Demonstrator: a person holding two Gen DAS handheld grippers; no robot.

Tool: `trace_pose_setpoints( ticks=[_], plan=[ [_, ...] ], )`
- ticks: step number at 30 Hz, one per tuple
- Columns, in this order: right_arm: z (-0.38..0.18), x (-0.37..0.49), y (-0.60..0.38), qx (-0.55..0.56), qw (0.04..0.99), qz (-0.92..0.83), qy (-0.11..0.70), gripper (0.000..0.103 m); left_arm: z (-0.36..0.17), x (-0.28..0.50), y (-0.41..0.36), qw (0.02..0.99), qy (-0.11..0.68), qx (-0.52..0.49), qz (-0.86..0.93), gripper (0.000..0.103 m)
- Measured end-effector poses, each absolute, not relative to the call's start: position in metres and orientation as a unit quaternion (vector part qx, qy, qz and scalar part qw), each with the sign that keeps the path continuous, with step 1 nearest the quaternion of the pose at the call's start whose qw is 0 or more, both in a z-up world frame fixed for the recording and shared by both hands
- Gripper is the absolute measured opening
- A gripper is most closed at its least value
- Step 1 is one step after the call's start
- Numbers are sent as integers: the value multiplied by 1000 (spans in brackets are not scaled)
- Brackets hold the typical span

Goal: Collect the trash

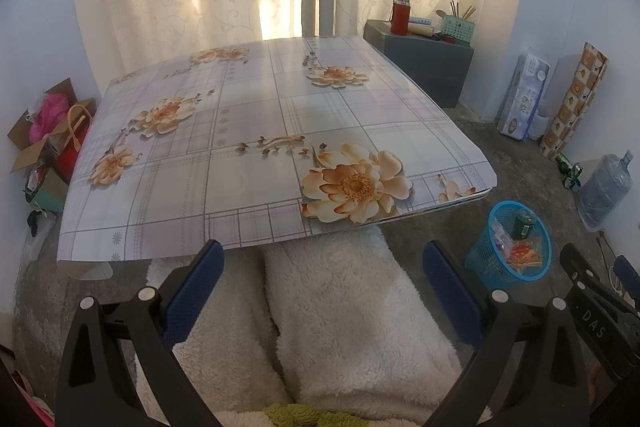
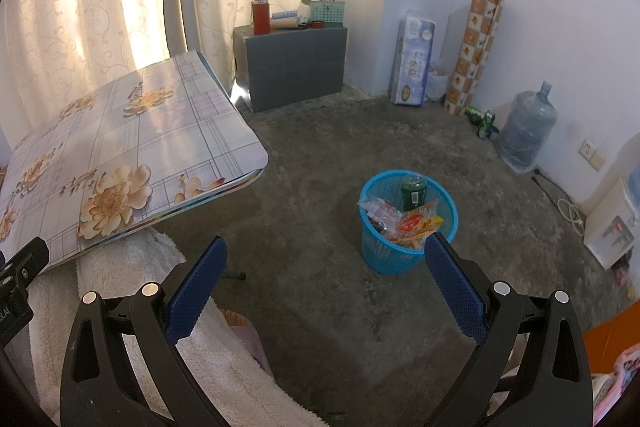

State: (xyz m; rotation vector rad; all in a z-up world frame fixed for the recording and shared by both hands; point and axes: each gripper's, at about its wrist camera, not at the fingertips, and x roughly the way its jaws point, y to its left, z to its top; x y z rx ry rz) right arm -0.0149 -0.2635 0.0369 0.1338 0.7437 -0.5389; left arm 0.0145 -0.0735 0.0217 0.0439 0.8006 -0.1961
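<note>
A blue plastic basket (image 2: 404, 255) stands on the concrete floor to the right of the table; it also shows in the left wrist view (image 1: 482, 259). Inside it lie a green can (image 2: 414, 191) and crumpled snack wrappers (image 2: 412, 225). My right gripper (image 2: 326, 267) is open and empty, held above the floor just in front of the basket. My left gripper (image 1: 320, 277) is open and empty, held over the person's white fleece-covered lap at the table's near edge. The floral tablecloth table (image 1: 256, 131) has nothing on it.
A grey cabinet (image 2: 294, 65) with a red flask and a teal holder stands at the back. A tissue pack (image 2: 412, 59), a wrapping roll, green cans (image 2: 482, 119) and a water jug (image 2: 526, 125) line the right wall. Cardboard boxes (image 1: 44, 139) sit left of the table.
</note>
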Motion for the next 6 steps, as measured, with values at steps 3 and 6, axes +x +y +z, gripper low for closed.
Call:
trace_pose_setpoints(
  ticks=[3, 6],
  plan=[
    [37, -15, -263, 65, 894, -260, 359, 95, 20, 12, -73, 916, 390, 22, -95, 97],
    [38, -15, -263, 65, 894, -260, 359, 95, 21, 14, -74, 916, 390, 22, -95, 97]
  ],
)
